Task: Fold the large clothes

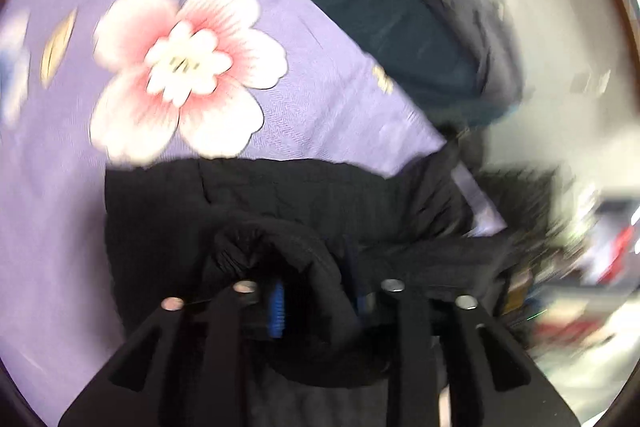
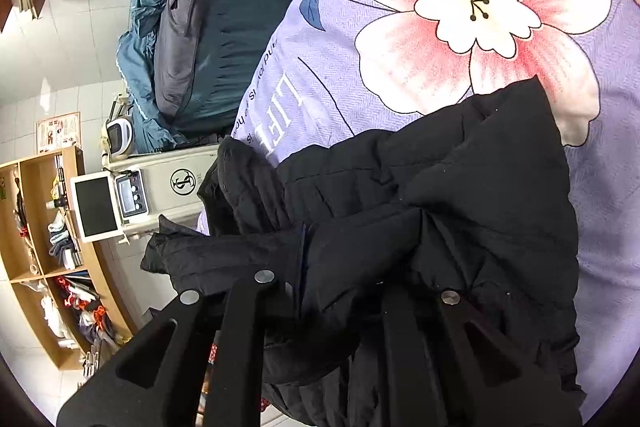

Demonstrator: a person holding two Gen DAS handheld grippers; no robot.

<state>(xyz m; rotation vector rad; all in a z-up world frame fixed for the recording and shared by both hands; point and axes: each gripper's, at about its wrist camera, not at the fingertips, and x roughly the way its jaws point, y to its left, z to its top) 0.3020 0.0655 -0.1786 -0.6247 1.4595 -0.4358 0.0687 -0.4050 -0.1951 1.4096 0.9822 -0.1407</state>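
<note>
A black padded jacket (image 1: 320, 203) lies on a purple bedsheet with large pink-white flowers (image 1: 188, 67). My left gripper (image 1: 316, 291) is shut on a bunched fold of the black jacket, which bulges between its fingers; this view is motion-blurred. In the right wrist view the same jacket (image 2: 460, 195) spreads over the purple sheet (image 2: 400, 39). My right gripper (image 2: 352, 287) is shut on a fold of the jacket, with fabric draped over its fingers.
A pile of dark teal and grey clothes (image 2: 200, 27) lies at the bed's far end, also in the left wrist view (image 1: 380, 7). Beyond the bed stand a white device with a screen (image 2: 98, 207) and wooden shelves (image 2: 48, 259) with clutter. Tiled floor around.
</note>
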